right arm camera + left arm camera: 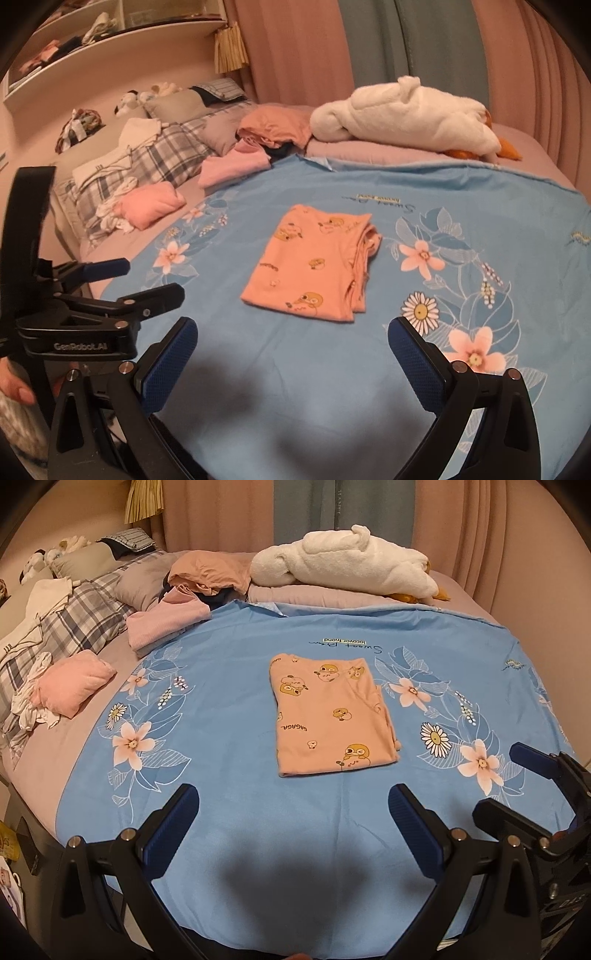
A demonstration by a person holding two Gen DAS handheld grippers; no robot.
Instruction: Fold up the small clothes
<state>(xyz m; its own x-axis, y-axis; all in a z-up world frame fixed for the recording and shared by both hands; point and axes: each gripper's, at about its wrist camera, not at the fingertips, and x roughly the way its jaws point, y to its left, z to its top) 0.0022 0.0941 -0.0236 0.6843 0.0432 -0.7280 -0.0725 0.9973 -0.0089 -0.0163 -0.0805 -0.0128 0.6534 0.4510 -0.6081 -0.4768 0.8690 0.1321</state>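
Peach folded shirt [332, 716] lies mid-bed on blue sheet [236, 805], long axis pointing away from you. Your left hand-held gripper [293, 812] and right hand-held gripper [291, 343] both wide apart, empty, short of near hem, equally near.

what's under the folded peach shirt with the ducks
The folded peach shirt lies flat on the blue floral sheet. The patch of sheet beneath it is covered.

A peach cartoon-duck garment [332, 716] lies folded flat, rectangular, on the blue sheet [240, 686].
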